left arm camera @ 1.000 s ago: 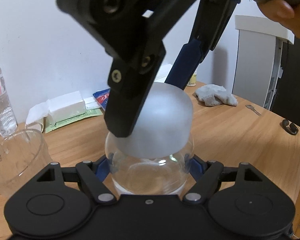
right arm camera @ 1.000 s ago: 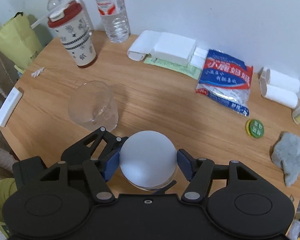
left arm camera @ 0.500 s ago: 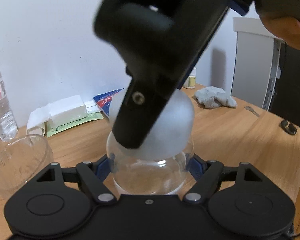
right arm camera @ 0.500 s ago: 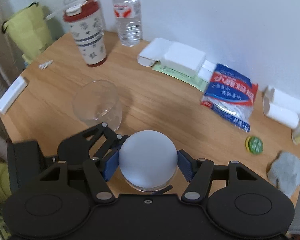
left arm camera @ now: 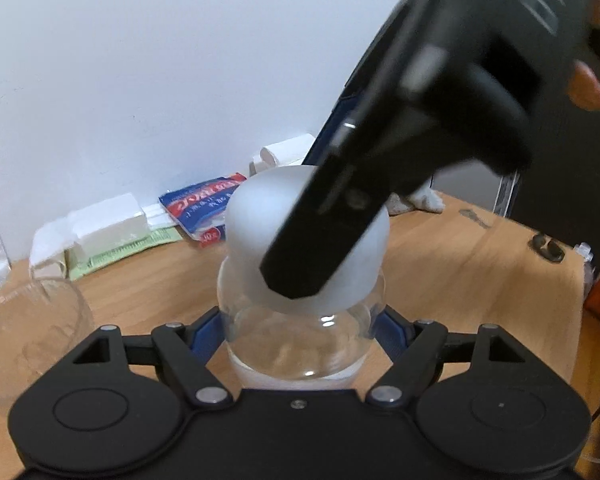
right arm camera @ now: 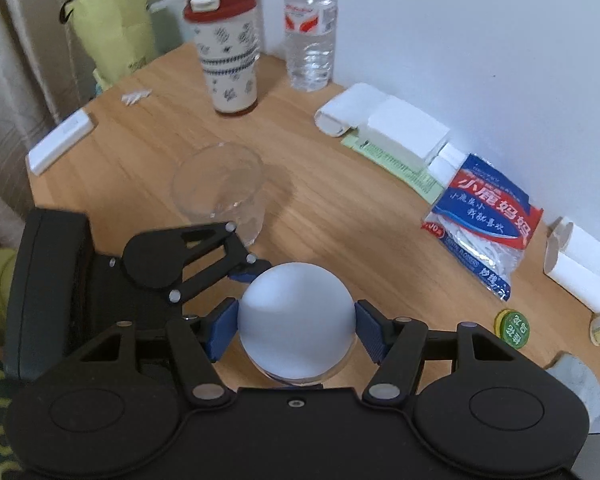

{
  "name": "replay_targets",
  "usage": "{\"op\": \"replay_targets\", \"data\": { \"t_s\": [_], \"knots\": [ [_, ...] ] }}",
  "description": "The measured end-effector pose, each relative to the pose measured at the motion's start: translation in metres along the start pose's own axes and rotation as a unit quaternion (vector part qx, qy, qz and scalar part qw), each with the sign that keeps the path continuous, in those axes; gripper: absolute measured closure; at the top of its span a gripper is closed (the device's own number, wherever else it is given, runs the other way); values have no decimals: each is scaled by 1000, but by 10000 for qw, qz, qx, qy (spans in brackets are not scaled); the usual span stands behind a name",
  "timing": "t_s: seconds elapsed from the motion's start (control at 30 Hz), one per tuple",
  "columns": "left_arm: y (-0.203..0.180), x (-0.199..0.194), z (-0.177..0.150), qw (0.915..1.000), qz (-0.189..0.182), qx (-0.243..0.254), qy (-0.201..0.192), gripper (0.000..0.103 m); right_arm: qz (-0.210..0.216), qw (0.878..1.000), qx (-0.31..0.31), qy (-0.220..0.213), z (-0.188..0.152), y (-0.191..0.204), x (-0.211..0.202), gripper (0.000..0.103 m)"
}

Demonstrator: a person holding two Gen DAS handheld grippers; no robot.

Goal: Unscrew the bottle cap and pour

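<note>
The clear bottle (left arm camera: 300, 340) stands upright on the wooden bench (right arm camera: 340, 216), near its front edge. The left tongs (left arm camera: 302, 330) are clamped on the bottle's glassy body, a blue pad pressed to each side. From above, the right tongs (right arm camera: 296, 330) are clamped on the frosted white dome cap (right arm camera: 296, 320), which sits on top of the bottle; their blue fingers (right arm camera: 222, 328) press against the cap's flanks. In the left wrist view the right tool crosses the cap as a blurred black bar, with a hand (left arm camera: 590, 80) on its handle at the upper right.

Just beside the bottle, on its left, stands a clear cup (right arm camera: 220, 192), upright and mouth open. Farther back from the bottle, by the white wall, are a patterned tumbler with a red lid (right arm camera: 228, 60) and a plastic water bottle (right arm camera: 310, 36). To the bottle's right and back lie white boxes (right arm camera: 384, 128) and a red and blue packet (right arm camera: 484, 220). A small green lid (right arm camera: 512, 328) lies on the bench right of the bottle, with a grey cloth (right arm camera: 580, 380) beyond it at the bench edge.
</note>
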State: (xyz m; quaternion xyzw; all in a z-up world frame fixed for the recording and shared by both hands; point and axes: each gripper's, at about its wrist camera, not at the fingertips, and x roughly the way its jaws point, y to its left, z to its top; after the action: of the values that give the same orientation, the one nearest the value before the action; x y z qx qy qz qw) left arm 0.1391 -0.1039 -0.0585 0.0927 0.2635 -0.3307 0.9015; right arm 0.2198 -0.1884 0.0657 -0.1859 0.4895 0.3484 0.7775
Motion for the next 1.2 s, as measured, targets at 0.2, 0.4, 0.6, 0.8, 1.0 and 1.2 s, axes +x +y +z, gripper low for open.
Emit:
{"op": "replay_targets", "data": {
  "t_s": [0.2,0.4,0.6,0.8,1.0,1.2],
  "knots": [
    [-3,2,-3,9999,-51,107,31,24,99,9998,-161,77,-5,0,2,35],
    [-5,3,-5,9999,12,122,5,24,72,9999,-38,80,-7,-1,3,34],
    [-3,4,-1,9997,-207,121,106,24,166,9972,-723,114,-11,7,0,34],
    [-1,2,-1,9993,-254,259,84,24,532,9900,-1297,184,-9,9,-5,37],
    [1,4,3,9997,-124,197,75,25,589,9842,-1669,58,2,20,-15,74],
    [1,7,6,9996,-56,246,81,25,508,9839,-1712,91,-1,24,-16,71]
  ]
}}
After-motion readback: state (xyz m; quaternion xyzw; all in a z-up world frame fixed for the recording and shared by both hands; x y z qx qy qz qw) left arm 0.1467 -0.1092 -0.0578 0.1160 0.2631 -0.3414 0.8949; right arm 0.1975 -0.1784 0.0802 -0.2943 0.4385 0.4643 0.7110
